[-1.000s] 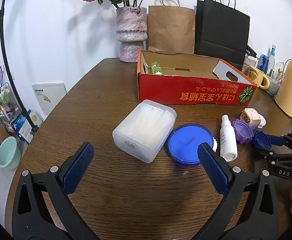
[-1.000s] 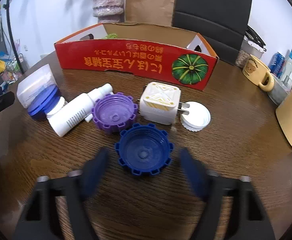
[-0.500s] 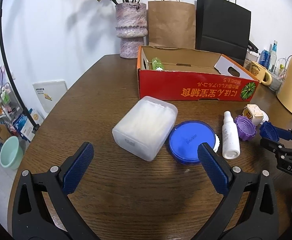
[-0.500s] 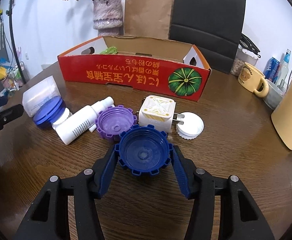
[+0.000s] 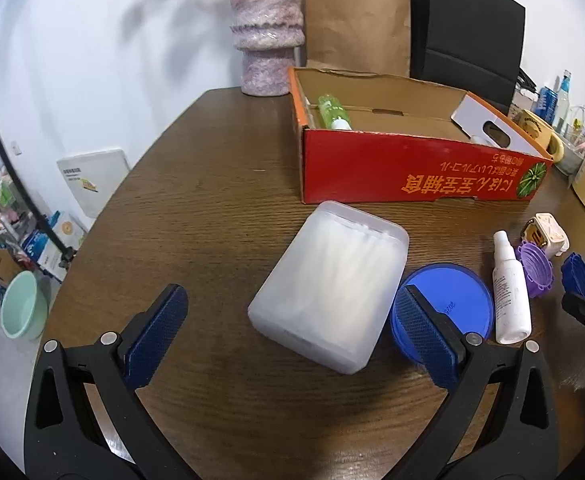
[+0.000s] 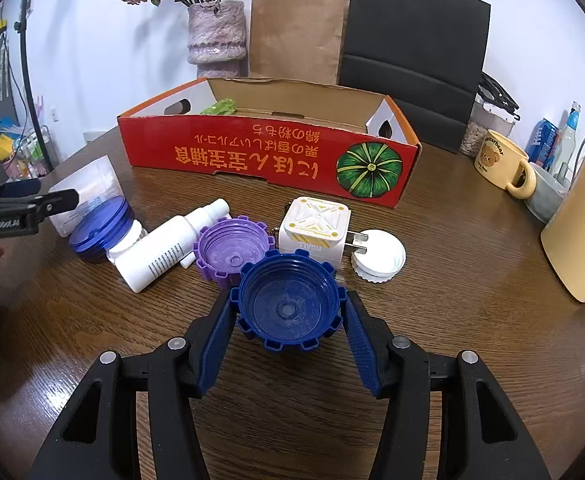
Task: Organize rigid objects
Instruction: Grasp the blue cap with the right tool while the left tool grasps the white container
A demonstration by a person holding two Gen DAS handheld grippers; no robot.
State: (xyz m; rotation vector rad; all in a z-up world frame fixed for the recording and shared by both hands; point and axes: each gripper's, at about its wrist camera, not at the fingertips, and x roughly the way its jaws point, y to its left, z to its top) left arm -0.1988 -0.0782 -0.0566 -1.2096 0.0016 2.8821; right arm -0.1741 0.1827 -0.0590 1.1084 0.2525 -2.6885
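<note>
My right gripper point(image 6: 288, 312) is shut on a dark blue ridged cap point(image 6: 287, 300) and holds it above the table, in front of a purple cap point(image 6: 232, 251), a white charger cube point(image 6: 315, 229) and a white lid point(image 6: 380, 258). A white spray bottle point(image 6: 164, 248) and a blue round lid point(image 6: 98, 232) lie to the left. My left gripper point(image 5: 288, 312) is open above a frosted plastic box point(image 5: 332, 288). The red cardboard box point(image 6: 268, 158) stands behind, with a green bottle point(image 5: 332, 114) inside.
A vase point(image 5: 266, 40), a brown paper bag point(image 5: 356, 24) and a black bag point(image 5: 468, 32) stand behind the box. A yellow mug point(image 6: 500, 162) and a cream jug point(image 6: 584, 216) are at the right. The table edge curves at the left point(image 5: 104, 208).
My right gripper closed on the dark blue cap and lifted it off the table. My left gripper moved closer to the frosted box, still open.
</note>
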